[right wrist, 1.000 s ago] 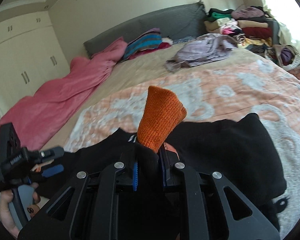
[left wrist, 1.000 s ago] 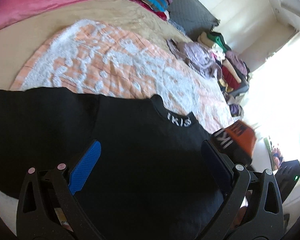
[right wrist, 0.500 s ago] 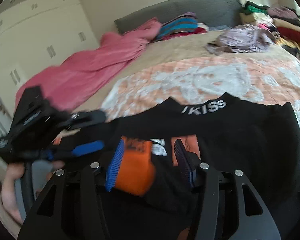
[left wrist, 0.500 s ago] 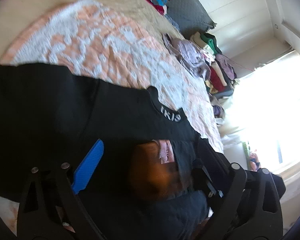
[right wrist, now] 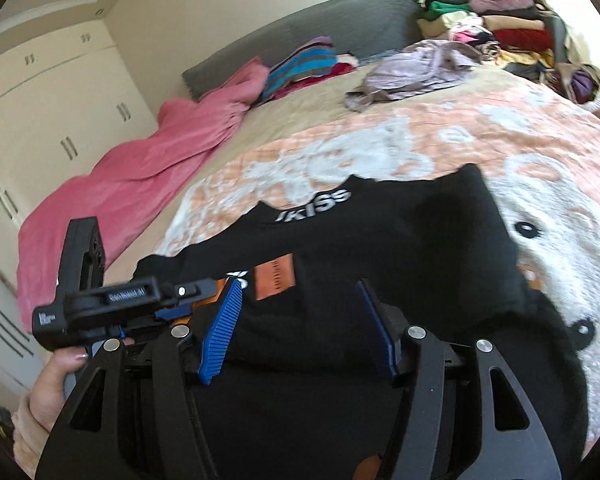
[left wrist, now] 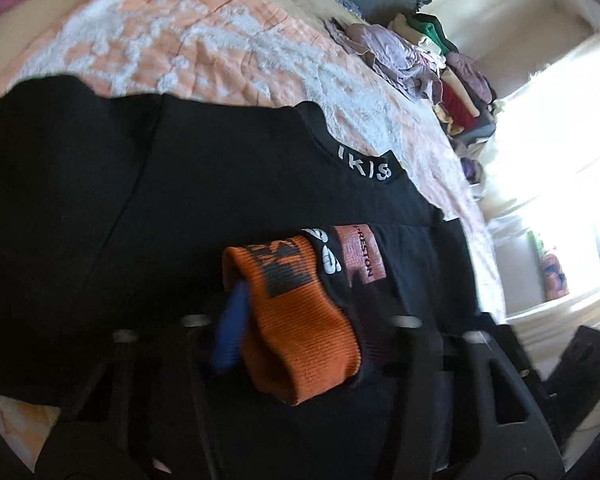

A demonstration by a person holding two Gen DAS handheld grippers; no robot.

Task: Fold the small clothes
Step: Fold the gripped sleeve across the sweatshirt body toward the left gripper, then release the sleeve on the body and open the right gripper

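A black shirt point(left wrist: 172, 208) with white collar lettering lies flat on the bed; it also shows in the right wrist view point(right wrist: 400, 240). An orange and black sock point(left wrist: 300, 312) lies on the shirt. My left gripper point(left wrist: 300, 320) has closed in on the sock's orange cuff, one blue pad point(left wrist: 232, 332) against its left side. In the right wrist view the left gripper point(right wrist: 168, 312) sits at the left, covering most of the sock. My right gripper point(right wrist: 300, 328) is open and empty above the shirt.
The bed has an orange and white quilt point(right wrist: 440, 136). A pink blanket point(right wrist: 140, 160) lies on the far left side. A lilac garment point(right wrist: 416, 64) and folded striped clothes point(right wrist: 304, 64) lie near the grey headboard. A clothes pile point(right wrist: 508, 36) stands at the right.
My right gripper opened, let go of the orange sock over the shirt and drew back. My left gripper moved in and closed around the sock's cuff.
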